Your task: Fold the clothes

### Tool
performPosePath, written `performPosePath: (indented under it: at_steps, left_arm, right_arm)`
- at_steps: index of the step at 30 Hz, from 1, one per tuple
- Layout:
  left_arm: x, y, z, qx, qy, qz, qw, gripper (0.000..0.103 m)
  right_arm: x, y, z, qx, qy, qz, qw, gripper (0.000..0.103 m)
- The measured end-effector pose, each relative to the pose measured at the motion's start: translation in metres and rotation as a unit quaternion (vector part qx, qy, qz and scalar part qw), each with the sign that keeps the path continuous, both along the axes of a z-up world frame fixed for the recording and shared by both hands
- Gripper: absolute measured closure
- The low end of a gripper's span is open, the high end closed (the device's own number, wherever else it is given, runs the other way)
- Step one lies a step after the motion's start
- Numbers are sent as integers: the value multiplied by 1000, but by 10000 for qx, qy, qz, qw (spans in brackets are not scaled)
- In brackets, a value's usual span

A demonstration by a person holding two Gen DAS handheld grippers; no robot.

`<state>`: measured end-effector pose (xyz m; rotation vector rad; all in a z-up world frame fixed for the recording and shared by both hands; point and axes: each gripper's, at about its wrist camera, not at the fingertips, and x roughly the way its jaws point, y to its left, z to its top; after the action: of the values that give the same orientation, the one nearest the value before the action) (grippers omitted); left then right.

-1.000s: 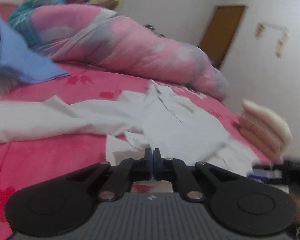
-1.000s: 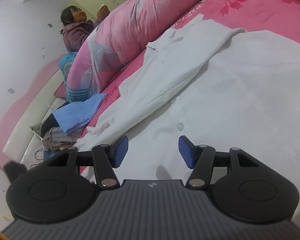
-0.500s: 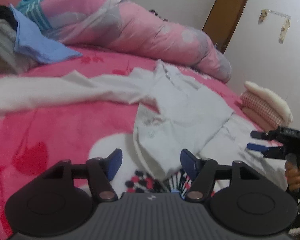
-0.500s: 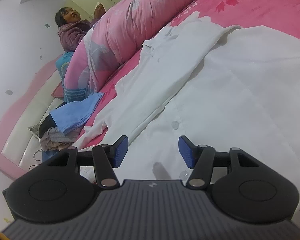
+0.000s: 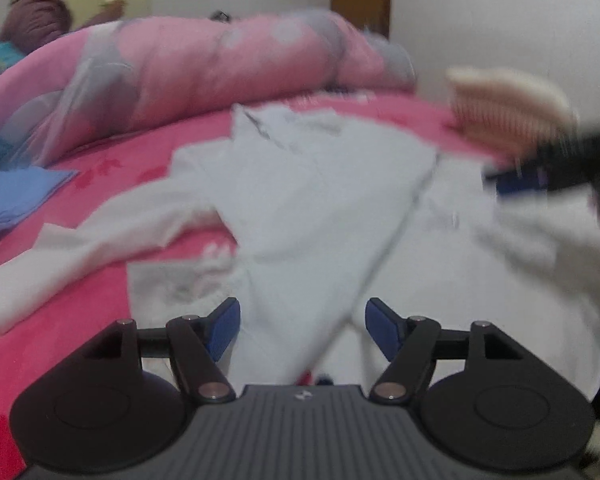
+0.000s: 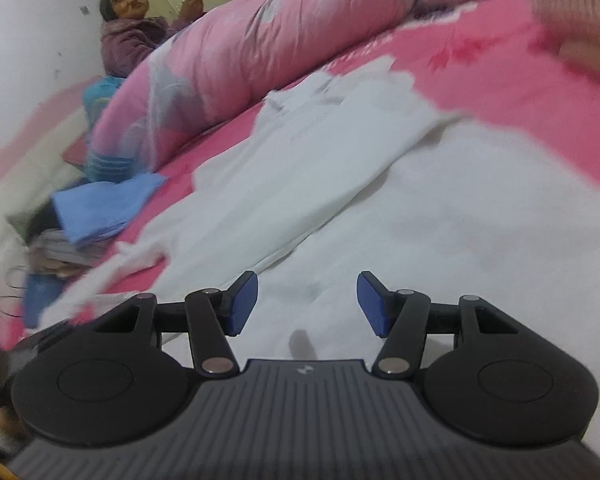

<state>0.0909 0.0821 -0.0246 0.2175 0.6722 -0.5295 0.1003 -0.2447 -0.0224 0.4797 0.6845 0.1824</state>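
White shirt [image 5: 324, 208] part-folded on the pink bed [image 5: 60, 300], 1 panel laid over.
Left gripper [image 5: 302, 322] and right gripper [image 6: 306, 304] hover with fingers wide, empty; likely next, pinching a loose edge or sleeve.

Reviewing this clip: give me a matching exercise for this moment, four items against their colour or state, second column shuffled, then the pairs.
Items:
1. white shirt
2. rolled quilt
3. folded cloth on the pile of clothes at the bed's edge
4. left tool

States:
A. blue
B. fingers apart, holding nothing
C. spread on the pink bedsheet, one front panel folded over
D. pink with grey patches, along the far side of the bed

Pairs: 1-C, 2-D, 3-A, 4-B
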Motion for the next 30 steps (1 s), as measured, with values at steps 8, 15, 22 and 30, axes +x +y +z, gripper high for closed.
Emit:
performPosePath:
  at_steps: [8, 15, 22, 30]
  left_arm:
    - [-9, -9, -1, 312, 112, 154, 9993, 97]
    - [-24, -22, 5, 600, 239, -189, 9977, 96]
    - [-48, -15, 19, 572, 56, -521, 9970, 41]
    - [-34, 32, 48, -631, -318, 169, 9974, 30]
  right_arm:
    - [25, -42, -7, 58, -142, -457, 9988, 50]
    - [17, -61, -43, 480, -54, -619, 9969, 52]
    - [13, -62, -38, 529, -82, -584, 9969, 51]
    - [8, -27, -9, 1150, -125, 26, 9933, 50]
